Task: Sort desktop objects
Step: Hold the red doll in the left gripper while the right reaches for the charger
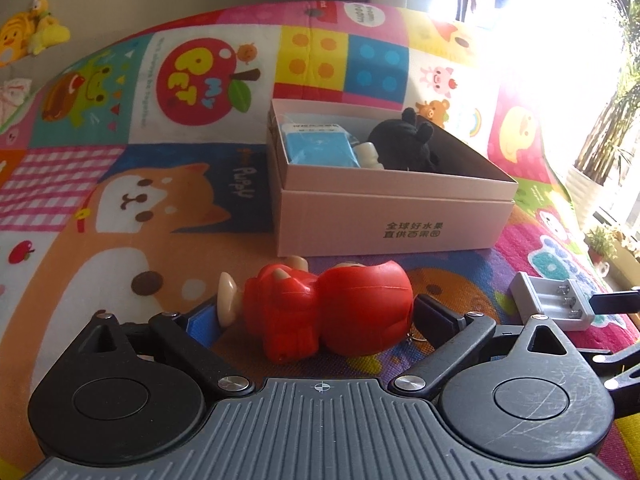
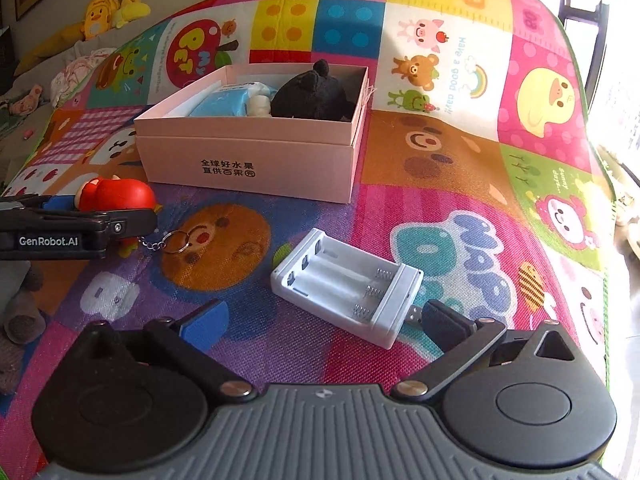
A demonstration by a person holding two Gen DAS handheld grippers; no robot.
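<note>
A red toy figure (image 1: 328, 312) with a keyring lies on the play mat between the fingers of my left gripper (image 1: 316, 316), which is closed on it; the figure also shows in the right wrist view (image 2: 116, 196). A pink open box (image 1: 392, 216) stands behind it, holding a blue packet (image 1: 320, 148), a small white item (image 1: 370, 156) and a black plush (image 1: 404, 144). A white battery charger (image 2: 348, 288) lies on the mat, its near end just inside the spread jaws of my open right gripper (image 2: 320, 320).
The colourful play mat (image 2: 440, 184) covers the whole surface. Yellow plush toys (image 2: 108, 12) and crumpled cloth lie beyond its far left edge. A bright window and potted plants (image 1: 604, 148) are at the right. The box also shows in the right wrist view (image 2: 248, 160).
</note>
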